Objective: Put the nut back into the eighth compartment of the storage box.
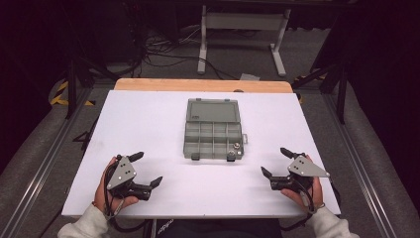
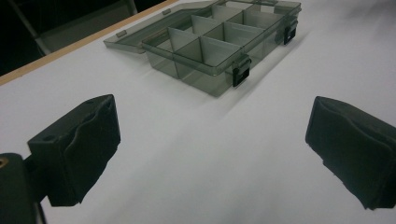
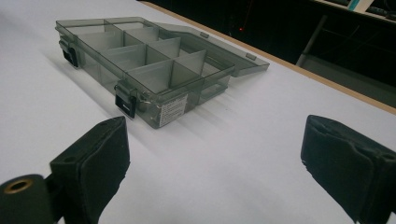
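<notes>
1. The left gripper (image 1: 147, 169) rests low at the near left of the white counter (image 1: 148, 119), held in the person's left hand (image 1: 106, 191). Its two black jaws stand wide apart and released, with nothing between them; the left gripper view shows only bare counter in the gap.

2. The right gripper (image 1: 275, 162) mirrors it at the near right, in the person's right hand (image 1: 304, 191). Its jaws are likewise spread and empty, and the right gripper view shows bare white surface between the pads.

3. Ahead of both, in the middle of the counter and well apart from either gripper, lies the smoky grey translucent plastic compartment box (image 1: 213, 140). It is open: its flat lid (image 1: 213, 110) is folded back flat on the counter on the far side, towards the wooden edge (image 1: 203, 85).

4. The box tray is split by dividers into two rows of cells. Two dark latches (image 2: 241, 74) hang on its near wall. In the high view a small metallic piece (image 1: 237, 146) seems to sit at the near right cell; what it is I cannot tell. The other cells look empty.

5. Judged from this, the work has hardly begun: both grippers point at the box but neither touches it. Whatever is to be done with the box, its lid or the small piece is all still left, starting with a reach forward.
</notes>
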The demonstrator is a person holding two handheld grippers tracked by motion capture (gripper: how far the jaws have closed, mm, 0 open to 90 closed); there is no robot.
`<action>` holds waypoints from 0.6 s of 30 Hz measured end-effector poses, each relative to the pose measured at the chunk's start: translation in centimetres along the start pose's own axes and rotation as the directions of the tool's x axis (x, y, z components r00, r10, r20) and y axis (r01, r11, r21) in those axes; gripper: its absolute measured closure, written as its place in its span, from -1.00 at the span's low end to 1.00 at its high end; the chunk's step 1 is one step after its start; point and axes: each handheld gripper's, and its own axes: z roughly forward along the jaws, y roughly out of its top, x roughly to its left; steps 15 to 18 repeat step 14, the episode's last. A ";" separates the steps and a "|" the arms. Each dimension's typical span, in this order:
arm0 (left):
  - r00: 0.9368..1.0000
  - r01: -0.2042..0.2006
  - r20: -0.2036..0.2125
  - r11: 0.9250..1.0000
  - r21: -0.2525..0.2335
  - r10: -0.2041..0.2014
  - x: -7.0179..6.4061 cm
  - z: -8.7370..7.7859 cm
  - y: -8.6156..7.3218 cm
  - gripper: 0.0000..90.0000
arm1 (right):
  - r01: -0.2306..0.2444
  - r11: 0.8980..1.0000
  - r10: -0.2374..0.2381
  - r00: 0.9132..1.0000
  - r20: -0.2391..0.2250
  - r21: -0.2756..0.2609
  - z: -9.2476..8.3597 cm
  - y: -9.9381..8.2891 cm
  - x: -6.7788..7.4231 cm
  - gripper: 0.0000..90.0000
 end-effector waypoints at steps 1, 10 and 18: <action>1.000 0.000 0.000 1.000 0.002 0.000 0.0 0.0 0.0 -0.92 | -0.003 1.000 0.003 1.000 -0.001 0.002 0.0 0.0 0.0 -0.81; 1.000 0.006 0.005 1.000 -0.003 -0.006 0.1 0.1 0.0 -0.92 | -0.003 1.000 0.003 1.000 0.001 -0.008 -0.1 0.0 -0.1 -0.81; 1.000 0.005 0.005 1.000 0.001 -0.005 0.1 0.1 0.1 -0.92 | -0.007 1.000 0.007 1.000 0.002 -0.012 -0.1 0.0 -0.1 -0.81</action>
